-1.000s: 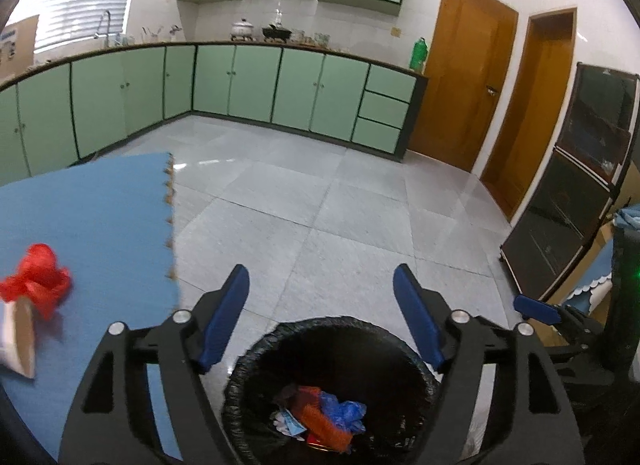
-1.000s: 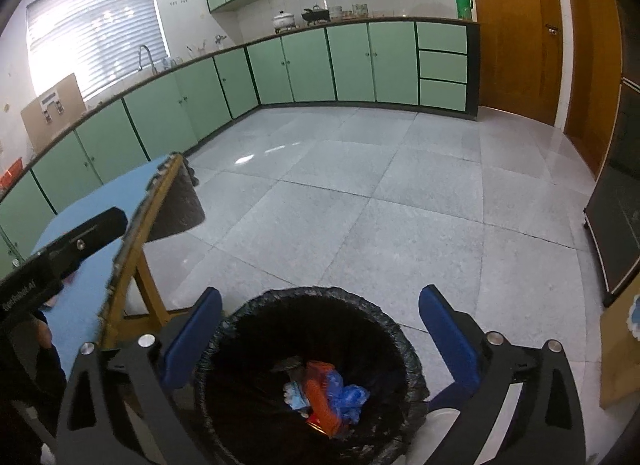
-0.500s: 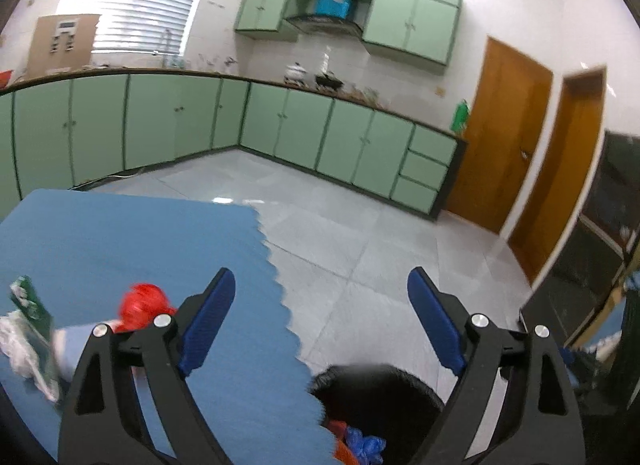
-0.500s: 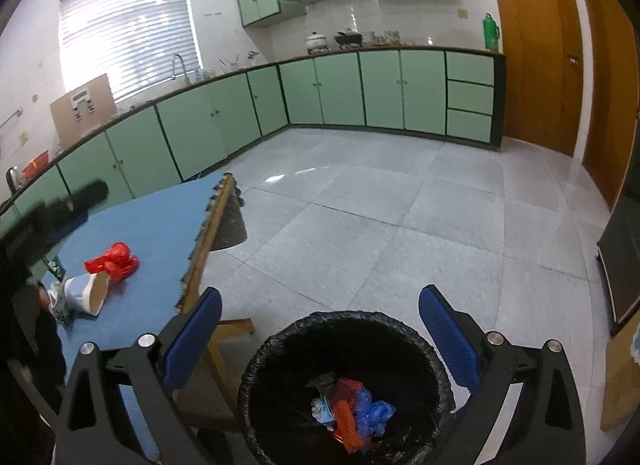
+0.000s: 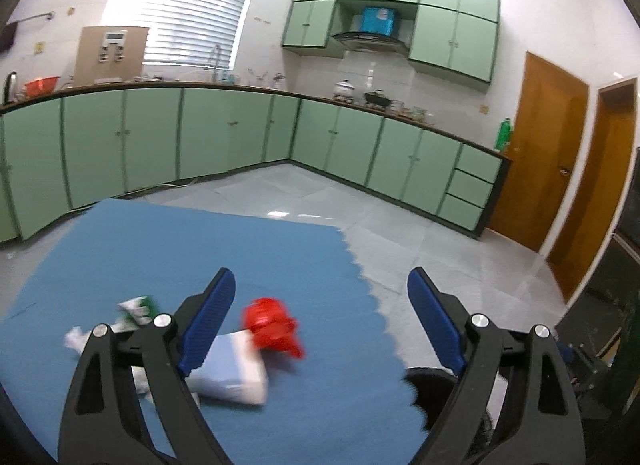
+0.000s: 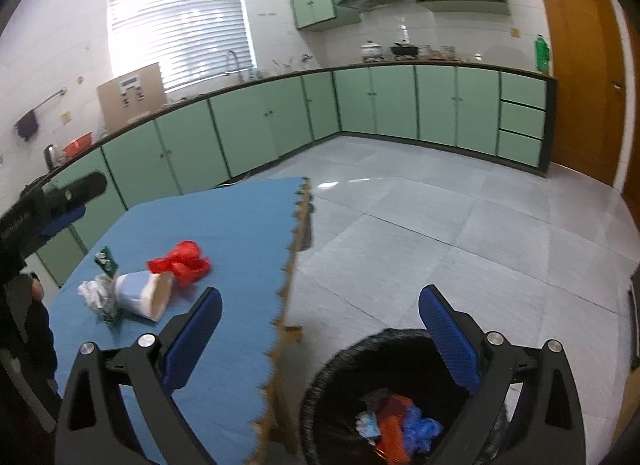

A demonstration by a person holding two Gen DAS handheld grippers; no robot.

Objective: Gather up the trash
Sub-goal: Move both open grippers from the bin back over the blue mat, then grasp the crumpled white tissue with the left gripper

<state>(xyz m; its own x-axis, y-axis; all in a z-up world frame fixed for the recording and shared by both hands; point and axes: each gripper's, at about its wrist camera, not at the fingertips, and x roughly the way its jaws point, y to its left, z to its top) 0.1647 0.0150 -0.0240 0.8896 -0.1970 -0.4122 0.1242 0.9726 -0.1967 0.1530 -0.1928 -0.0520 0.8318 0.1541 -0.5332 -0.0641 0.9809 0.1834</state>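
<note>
In the left wrist view the left gripper (image 5: 320,315) hangs released and empty over the blue table (image 5: 120,241), red wrapper (image 5: 272,327) and paper cup (image 5: 230,369) lower centre, likely its target. In the right wrist view the right gripper (image 6: 320,339), also released, straddles the table edge; the bin (image 6: 344,365), lower right, holds collected scraps.

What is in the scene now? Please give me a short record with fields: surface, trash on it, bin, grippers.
surface: blue mat covering a table
trash on the mat: red plastic bag, paper cup lying on its side, crumpled white paper, small green wrapper
bin: black bin on the floor beside the table, already holding red and blue trash
left gripper: open, holding nothing
right gripper: open, holding nothing
</note>
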